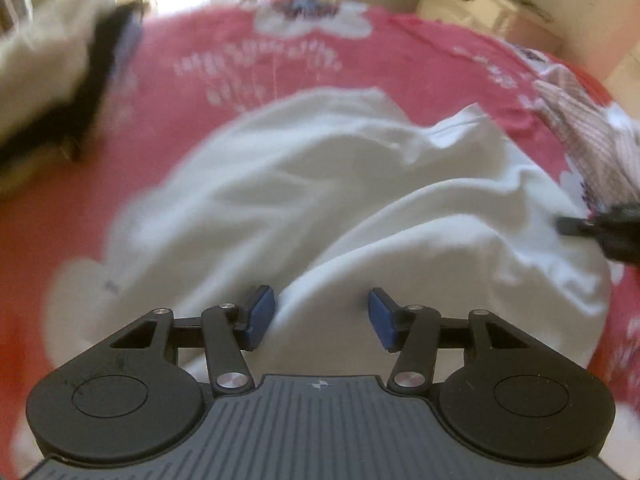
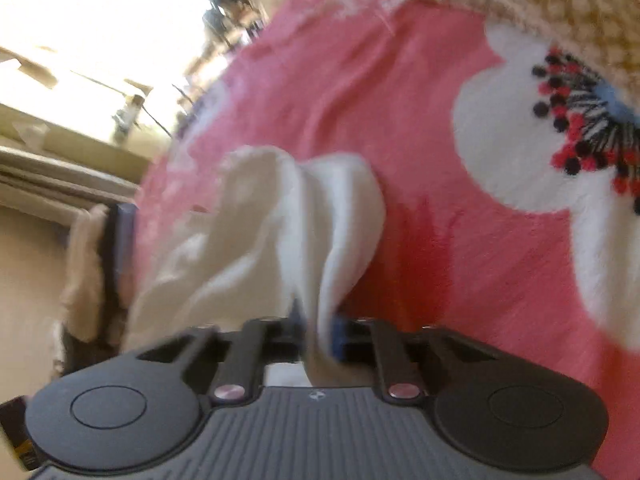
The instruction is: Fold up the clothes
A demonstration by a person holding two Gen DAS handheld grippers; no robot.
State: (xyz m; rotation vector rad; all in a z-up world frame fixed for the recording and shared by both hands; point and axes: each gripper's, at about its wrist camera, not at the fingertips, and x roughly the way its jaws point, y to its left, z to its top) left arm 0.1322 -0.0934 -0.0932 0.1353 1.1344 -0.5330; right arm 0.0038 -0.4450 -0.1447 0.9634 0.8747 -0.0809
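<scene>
While its blue pads are held wide apart at the bottom of the frame, the left gripper (image 1: 322,316) is poised over a crumpled white garment (image 1: 340,184) spread across the centre. A gathered fold of it (image 2: 280,232) is pinched between the closed right gripper (image 2: 320,336). Beyond, a pink flowered bedspread (image 1: 200,80) is seen, with a striped cloth (image 1: 580,140) at right.
</scene>
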